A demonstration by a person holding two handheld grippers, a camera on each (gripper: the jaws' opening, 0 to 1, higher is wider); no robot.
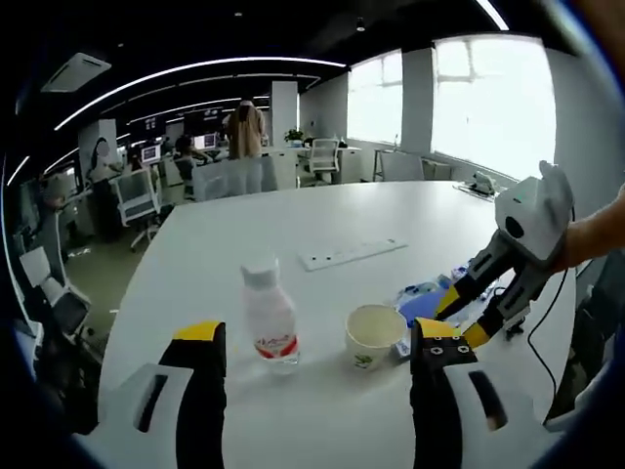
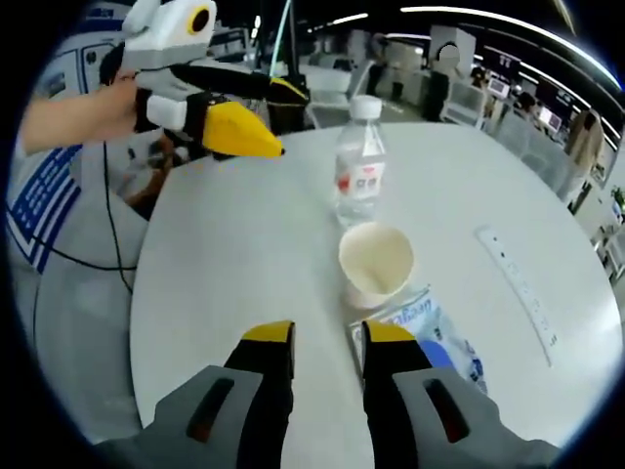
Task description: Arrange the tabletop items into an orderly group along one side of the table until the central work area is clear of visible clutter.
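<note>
Here | bottle (image 1: 269, 318) beside cup (image 1: 374, 335) | power strip (image 1: 353, 254) behind

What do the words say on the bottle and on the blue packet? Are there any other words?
Bottle: a red and white label with print, too blurred to read.
Blue and white packet: blue lettering, too blurred to read.
Paper cup: a small green mark, no readable words.
Power strip: no text visible.
</note>
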